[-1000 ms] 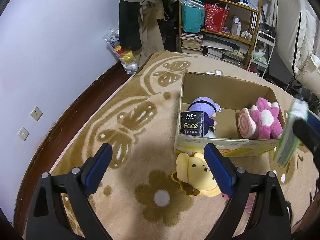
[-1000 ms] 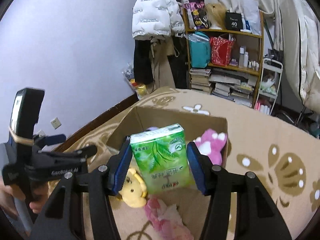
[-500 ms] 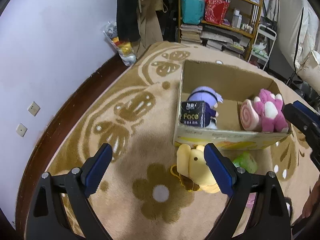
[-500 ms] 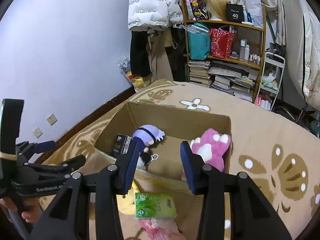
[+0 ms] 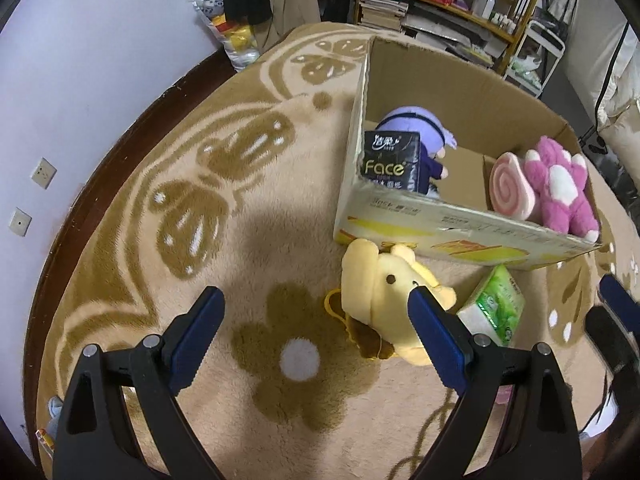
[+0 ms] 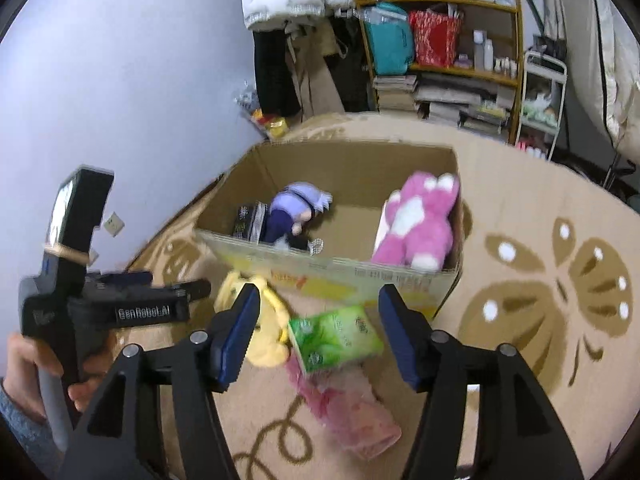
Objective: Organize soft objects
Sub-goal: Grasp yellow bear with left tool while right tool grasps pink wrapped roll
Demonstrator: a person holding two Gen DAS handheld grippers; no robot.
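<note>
Risk here, as I judge it, lies with the green tissue pack (image 6: 334,338): it sits on the carpet (image 5: 248,248) outside the cardboard box (image 5: 460,228), touching the yellow plush (image 5: 384,300) and resting on a pink crinkly wrapper (image 6: 348,412). A careless pinch could crush its slick film or drag the wrapper along. My right gripper (image 6: 320,336) hovers over it, fingers wide and empty; my left gripper (image 5: 316,340) is spread wide too, holding nothing. Inside the box lie a fuzzy pink plush (image 6: 416,224), a spiral pink roll (image 5: 512,188), a purple doll (image 5: 412,128) and a glossy black tissue pack (image 5: 390,164) — all soft, rounded shapes except the two blocky packs.
</note>
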